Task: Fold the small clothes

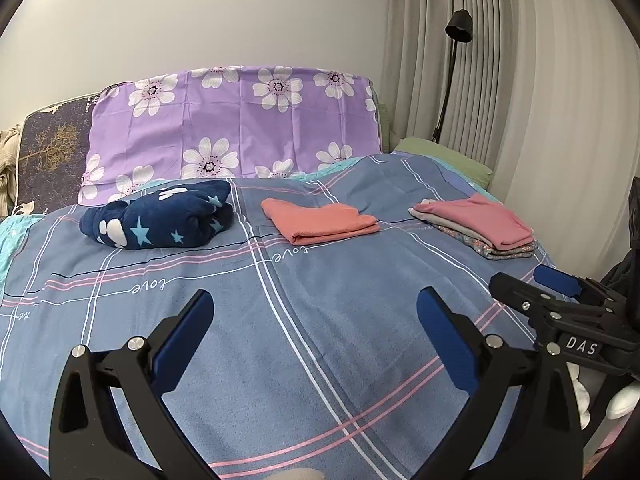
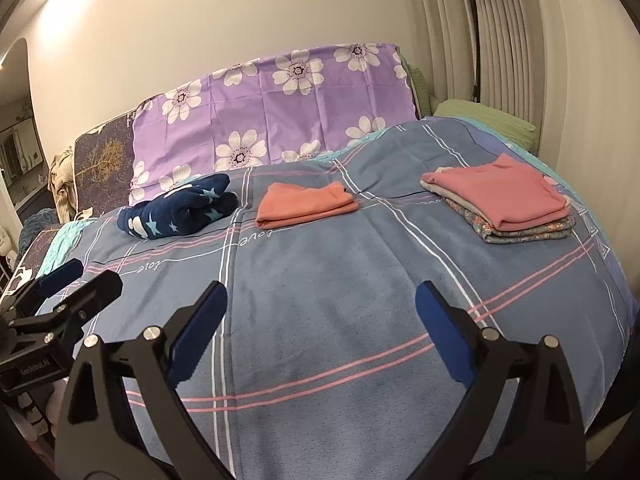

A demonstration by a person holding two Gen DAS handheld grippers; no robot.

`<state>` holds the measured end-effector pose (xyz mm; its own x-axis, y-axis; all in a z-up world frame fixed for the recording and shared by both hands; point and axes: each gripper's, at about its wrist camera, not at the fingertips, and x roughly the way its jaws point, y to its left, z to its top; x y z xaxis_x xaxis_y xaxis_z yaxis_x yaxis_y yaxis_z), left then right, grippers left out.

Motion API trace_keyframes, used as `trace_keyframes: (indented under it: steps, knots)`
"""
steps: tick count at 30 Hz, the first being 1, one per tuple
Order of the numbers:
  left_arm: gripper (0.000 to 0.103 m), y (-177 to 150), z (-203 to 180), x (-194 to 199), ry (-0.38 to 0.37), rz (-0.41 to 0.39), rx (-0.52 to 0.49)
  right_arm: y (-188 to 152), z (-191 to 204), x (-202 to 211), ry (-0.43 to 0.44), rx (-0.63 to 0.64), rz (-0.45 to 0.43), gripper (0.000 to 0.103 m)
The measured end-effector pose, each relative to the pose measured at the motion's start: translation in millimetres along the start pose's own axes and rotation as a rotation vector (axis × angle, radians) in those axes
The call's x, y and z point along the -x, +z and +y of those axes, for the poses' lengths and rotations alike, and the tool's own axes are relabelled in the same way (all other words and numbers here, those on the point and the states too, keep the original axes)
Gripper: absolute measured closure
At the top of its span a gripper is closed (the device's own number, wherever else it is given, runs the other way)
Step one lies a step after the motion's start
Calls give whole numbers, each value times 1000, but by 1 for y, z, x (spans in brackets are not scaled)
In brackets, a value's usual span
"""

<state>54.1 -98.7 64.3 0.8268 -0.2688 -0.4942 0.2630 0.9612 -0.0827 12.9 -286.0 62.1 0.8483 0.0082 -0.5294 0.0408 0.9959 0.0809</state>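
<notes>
A folded salmon garment (image 1: 320, 221) (image 2: 306, 205) lies in the middle of the bed. A stack of folded clothes with a pink one on top (image 1: 478, 224) (image 2: 504, 200) lies to its right. A bunched navy garment with stars (image 1: 160, 220) (image 2: 180, 210) lies to the left. My left gripper (image 1: 316, 308) (image 2: 80, 276) is open and empty above the near part of the blue plaid bedspread (image 1: 300, 340). My right gripper (image 2: 322, 300) (image 1: 524, 276) is open and empty beside it, to the right.
A purple flowered pillow (image 1: 240, 120) (image 2: 280, 108) stands against the wall behind the clothes. A green pillow (image 1: 444, 158) lies at the back right, by grey curtains (image 1: 500, 80) and a black lamp (image 1: 459, 26). The bedspread (image 2: 340, 340) is bare near the grippers.
</notes>
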Motion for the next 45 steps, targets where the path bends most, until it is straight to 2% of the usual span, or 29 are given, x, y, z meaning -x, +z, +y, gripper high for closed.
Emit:
trace_keyframes:
  steps: [45]
  knots:
    - [1, -5, -8, 3, -7, 5, -36, 1, 3, -3, -16, 7, 8, 6]
